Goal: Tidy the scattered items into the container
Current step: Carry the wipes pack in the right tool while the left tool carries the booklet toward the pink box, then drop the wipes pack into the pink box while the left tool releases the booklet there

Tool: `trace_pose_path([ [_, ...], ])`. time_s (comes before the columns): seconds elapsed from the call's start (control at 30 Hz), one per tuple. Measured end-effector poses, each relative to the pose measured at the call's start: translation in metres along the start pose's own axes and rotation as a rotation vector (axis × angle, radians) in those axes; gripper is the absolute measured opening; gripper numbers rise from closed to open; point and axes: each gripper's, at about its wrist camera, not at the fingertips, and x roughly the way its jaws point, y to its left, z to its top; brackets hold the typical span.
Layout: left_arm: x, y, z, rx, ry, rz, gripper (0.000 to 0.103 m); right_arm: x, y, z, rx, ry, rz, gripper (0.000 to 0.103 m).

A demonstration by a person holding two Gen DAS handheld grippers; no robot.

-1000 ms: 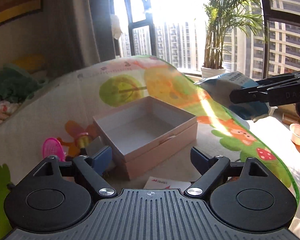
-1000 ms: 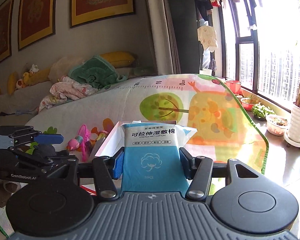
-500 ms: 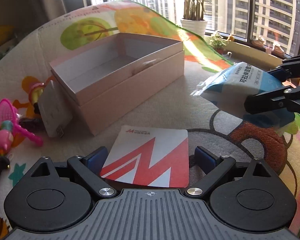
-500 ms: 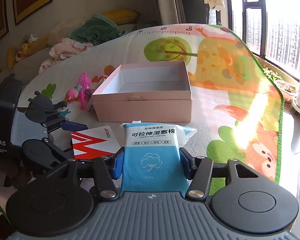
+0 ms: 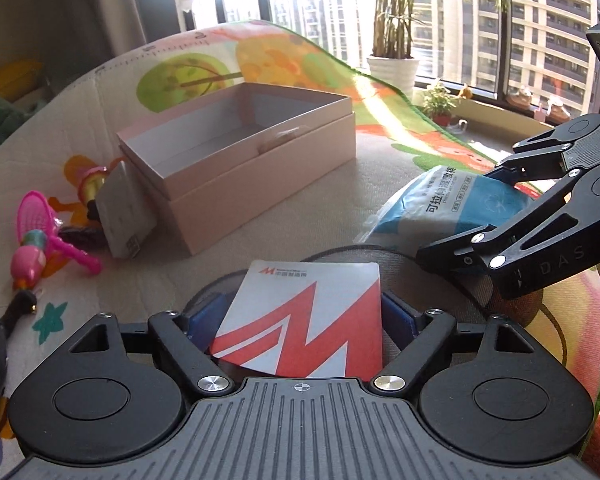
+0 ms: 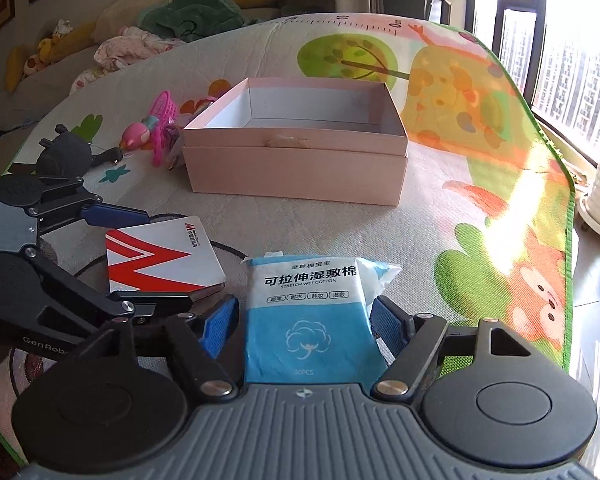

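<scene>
Left wrist view: the left gripper (image 5: 300, 320) fills the lower frame, its blue pads bracketing a red-and-white booklet (image 5: 304, 316) that lies on the play mat (image 5: 320, 216); the pads sit at the booklet's side edges, but actual contact cannot be confirmed. The open pink box (image 5: 236, 152) stands at upper centre with a grey card (image 5: 126, 210) leaning on its left wall. A pink toy racket (image 5: 40, 224) lies at the left edge. At right, the right gripper (image 5: 488, 216) flanks a blue-and-white cotton pad packet (image 5: 448, 204). Right wrist view: the right gripper (image 6: 302, 320) occupies the lower centre, jaws spread slightly wider than the cotton pad packet (image 6: 306, 316), with a visible gap at the left pad (image 6: 220, 326); the packet rests on the play mat (image 6: 440, 216). At lower left, the left gripper (image 6: 152, 256) straddles the red-and-white booklet (image 6: 160, 260). The pink box (image 6: 296, 144) sits at upper centre, and the pink toy racket (image 6: 160, 120) lies just left of it.
</scene>
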Motion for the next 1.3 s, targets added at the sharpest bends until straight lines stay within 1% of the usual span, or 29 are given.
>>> trace_pose_path([
  [0.03, -0.004, 0.000, -0.002, -0.003, -0.004, 0.004, 0.087, 0.001, 0.001, 0.001, 0.001, 0.013, 0.001, 0.064],
  [0.07, -0.008, 0.000, -0.003, -0.005, -0.008, 0.008, 0.087, 0.001, 0.002, 0.002, -0.001, 0.022, -0.005, 0.056],
  [0.17, -0.024, -0.004, -0.005, 0.006, -0.034, 0.023, 0.086, -0.009, 0.002, 0.003, 0.014, 0.026, 0.008, 0.055],
  [0.27, -0.043, -0.008, -0.003, 0.018, -0.077, 0.039, 0.086, -0.030, 0.004, 0.005, 0.008, -0.014, 0.005, 0.055],
  [0.37, -0.066, -0.010, 0.007, 0.036, -0.140, 0.069, 0.086, -0.057, 0.006, 0.010, -0.001, -0.081, -0.006, 0.055],
  [0.43, -0.082, -0.010, 0.018, 0.037, -0.195, 0.100, 0.086, -0.079, 0.006, 0.018, 0.000, -0.142, -0.009, 0.055],
  [0.6, -0.117, -0.002, 0.058, 0.041, -0.347, 0.161, 0.086, -0.124, 0.005, 0.042, -0.015, -0.302, 0.004, 0.055],
  [0.7, -0.116, 0.008, 0.084, 0.035, -0.398, 0.179, 0.086, -0.137, 0.001, 0.063, -0.015, -0.389, 0.003, 0.055],
  [0.77, -0.104, 0.017, 0.100, 0.019, -0.407, 0.179, 0.086, -0.137, -0.007, 0.082, 0.005, -0.434, 0.015, 0.055],
  [0.83, -0.084, 0.027, 0.115, 0.001, -0.396, 0.168, 0.086, -0.129, -0.019, 0.103, 0.030, -0.459, 0.024, 0.055],
  [0.9, -0.061, 0.035, 0.126, -0.021, -0.369, 0.152, 0.086, -0.112, -0.031, 0.123, 0.058, -0.458, 0.028, 0.055],
  [1.03, -0.002, 0.050, 0.138, -0.048, -0.294, 0.121, 0.086, -0.062, -0.053, 0.162, 0.115, -0.376, 0.071, 0.055],
  [1.17, 0.052, 0.071, 0.144, -0.098, -0.231, 0.086, 0.090, -0.001, -0.058, 0.189, 0.126, -0.288, 0.047, 0.055],
  [1.2, 0.061, 0.076, 0.144, -0.103, -0.220, 0.082, 0.095, 0.015, -0.058, 0.194, 0.130, -0.269, 0.044, 0.055],
  [1.27, 0.069, 0.085, 0.139, -0.128, -0.203, 0.072, 0.096, 0.043, -0.057, 0.201, 0.128, -0.242, 0.038, 0.057],
  [1.3, 0.069, 0.087, 0.136, -0.136, -0.196, 0.058, 0.097, 0.057, -0.055, 0.202, 0.126, -0.234, 0.033, 0.063],
])
